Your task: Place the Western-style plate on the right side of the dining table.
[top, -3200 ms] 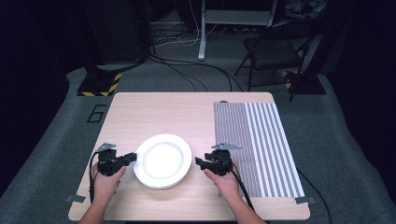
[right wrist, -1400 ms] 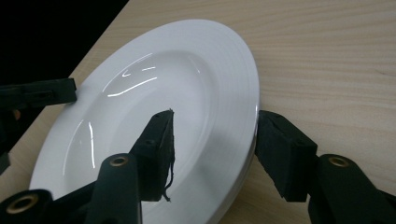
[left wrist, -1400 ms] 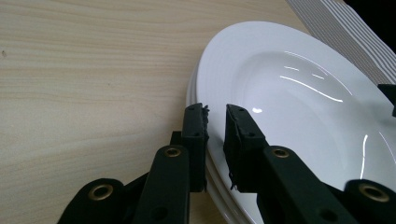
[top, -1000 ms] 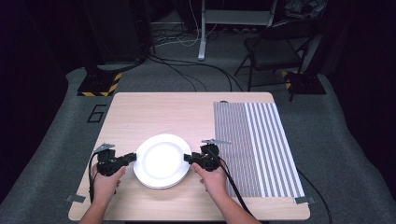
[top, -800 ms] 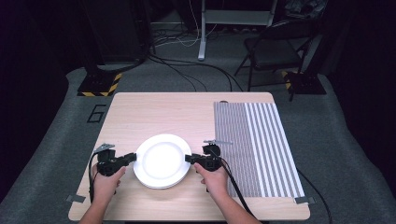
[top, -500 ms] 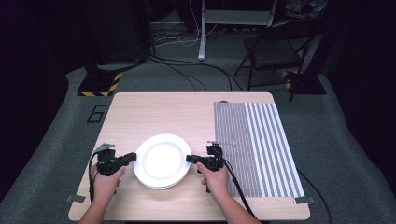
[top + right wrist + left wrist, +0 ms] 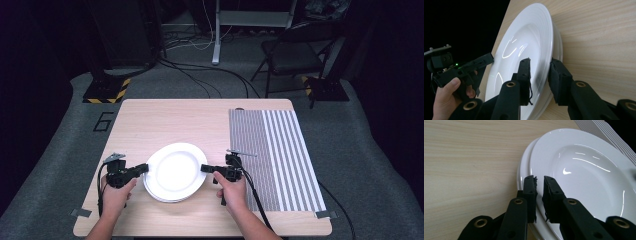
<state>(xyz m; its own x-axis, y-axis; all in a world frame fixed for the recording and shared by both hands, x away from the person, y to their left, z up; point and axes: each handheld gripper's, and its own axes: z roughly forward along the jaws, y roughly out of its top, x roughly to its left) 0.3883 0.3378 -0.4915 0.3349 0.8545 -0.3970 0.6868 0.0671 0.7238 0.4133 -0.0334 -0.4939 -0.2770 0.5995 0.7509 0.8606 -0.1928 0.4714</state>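
**Bright worktop in a dark room, glare on the plates**

In the high view the pale worktop (image 7: pixel 165 125) is evenly lit from above, while the floor and the upper and side edges of the frame sink into near-black. Shadows under the hands are soft and short. The picture is slightly soft throughout.

In the left gripper view the top plate (image 7: pixel 584 177) carries thin curved white glints; the wood grain is sharp, the near black jaws slightly soft.

In the right gripper view streaky reflections cross the plate (image 7: pixel 524 50), its near rim blurs, and the left side of the frame is black.
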